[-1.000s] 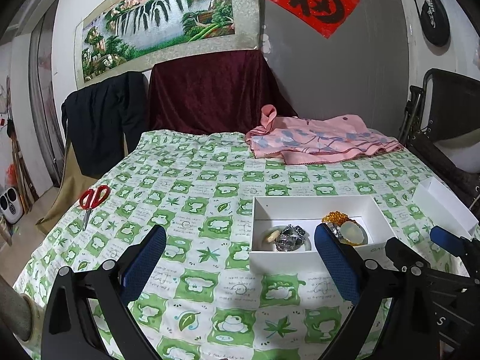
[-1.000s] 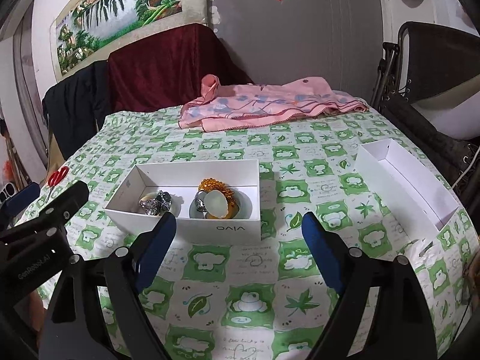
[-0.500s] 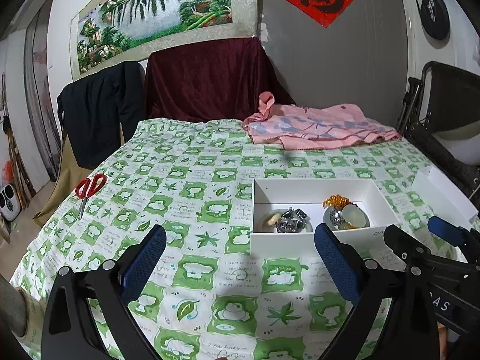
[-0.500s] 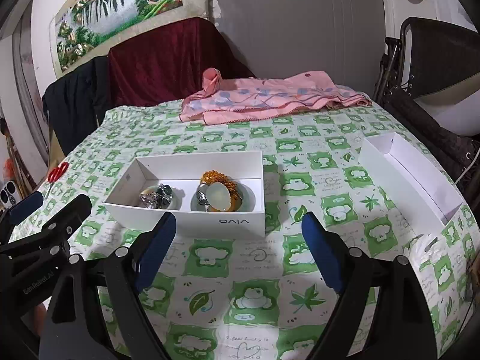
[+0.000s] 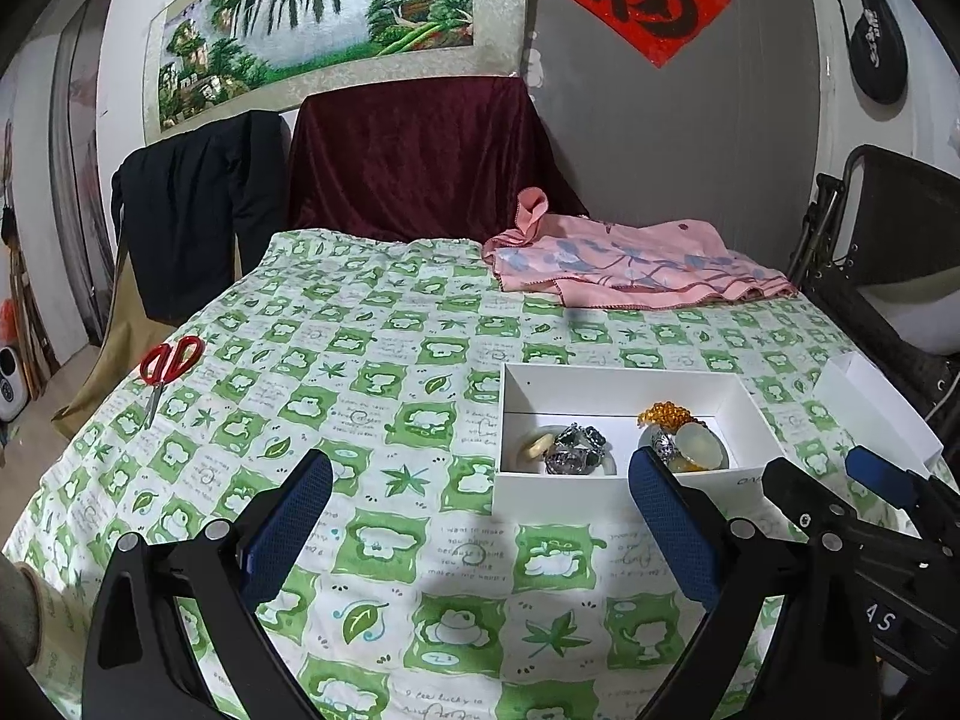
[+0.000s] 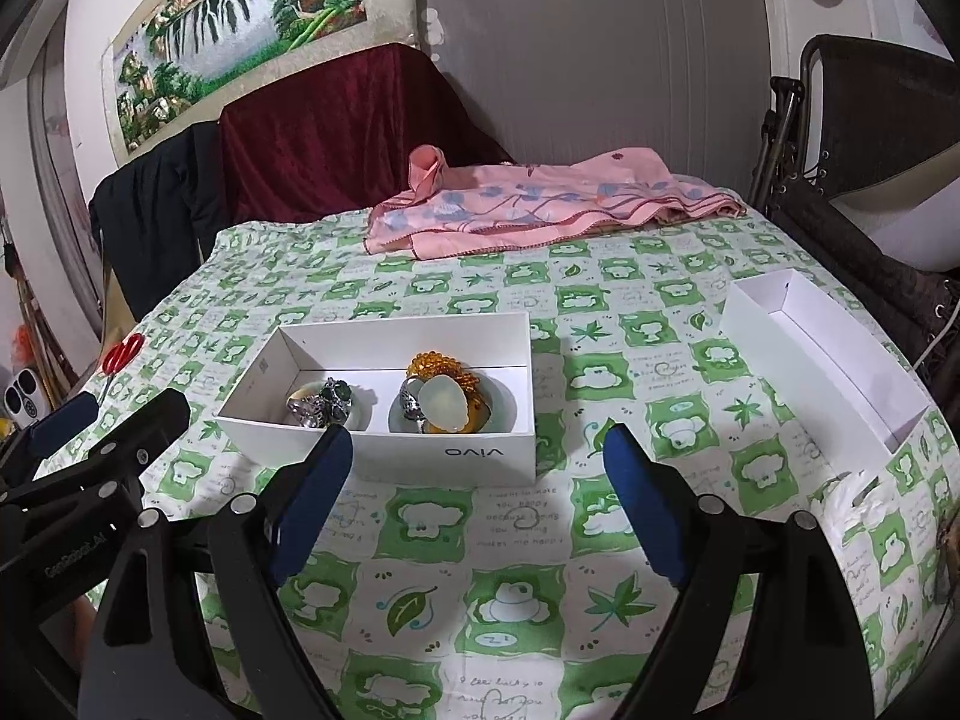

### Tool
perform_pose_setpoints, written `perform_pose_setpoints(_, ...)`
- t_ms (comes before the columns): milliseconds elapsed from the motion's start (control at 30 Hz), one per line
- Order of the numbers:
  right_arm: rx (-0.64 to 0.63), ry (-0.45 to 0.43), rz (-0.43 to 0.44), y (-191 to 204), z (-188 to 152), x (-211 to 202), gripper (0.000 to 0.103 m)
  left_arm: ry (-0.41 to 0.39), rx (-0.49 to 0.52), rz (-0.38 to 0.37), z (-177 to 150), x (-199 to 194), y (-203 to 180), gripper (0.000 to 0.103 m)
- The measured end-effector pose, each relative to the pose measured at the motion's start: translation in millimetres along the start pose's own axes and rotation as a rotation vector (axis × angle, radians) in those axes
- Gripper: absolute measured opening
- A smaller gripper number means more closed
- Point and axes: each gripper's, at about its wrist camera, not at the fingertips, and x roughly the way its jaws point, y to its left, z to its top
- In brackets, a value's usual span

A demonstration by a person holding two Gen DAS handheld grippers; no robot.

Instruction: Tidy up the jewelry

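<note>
On the green-and-white tablecloth (image 5: 384, 372) sits a white box (image 6: 384, 450) holding the jewelry — a silvery tangle (image 6: 321, 405) at its left end, a pale oval stone (image 6: 443, 411) over amber beads (image 6: 435, 367) at its right. Both grippers hang above the near part of the cloth, gaping wide and holding nothing. From the left gripper (image 5: 480, 516) the box lies just beyond and to the right; from the right gripper (image 6: 477, 480) it lies just beyond, slightly left. A second white box (image 6: 828, 354) rests near the right edge, well apart — red scissors (image 5: 165, 366) lie far left.
</note>
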Motion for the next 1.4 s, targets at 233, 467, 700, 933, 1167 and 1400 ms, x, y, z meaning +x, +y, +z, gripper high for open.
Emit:
perform_pose_setpoints(233, -0.026, -0.027, -0.038, 5.0, 0.5, -4.6, 0.081, -0.008, -0.001, 0.011, 0.9, -2.7, -0.2, 0.097)
perform_pose_setpoints(467, -0.031, -0.032, -0.05, 6.4, 0.4, -5.0, 0.081, -0.012, 0.0, 0.022, 0.3, -3.6, -0.3, 0.097)
perform_pose_setpoints(700, -0.042, -0.014, -0.076, 6.6, 0.3, -1.3, 0.081, -0.005, 0.019, 0.023, -0.8, -2.2, -3.5, 0.097)
perform_pose_setpoints(933, -0.037, -0.009, -0.076, 5.9, 0.4, -0.8, 0.081, -0.006, 0.024, 0.027, -1.7, -2.1, -4.6, 0.097)
perform_pose_setpoints(1167, -0.03, -0.004, -0.077, 4.4, 0.4, -0.4, 0.083, -0.002, 0.023, 0.026, -1.4, -2.2, -3.7, 0.097)
perform_pose_setpoints(1400, -0.028, -0.016, -0.079, 4.1, 0.8, -2.4, 0.083, -0.002, 0.023, 0.018, -1.0, -2.9, -3.6, 0.097)
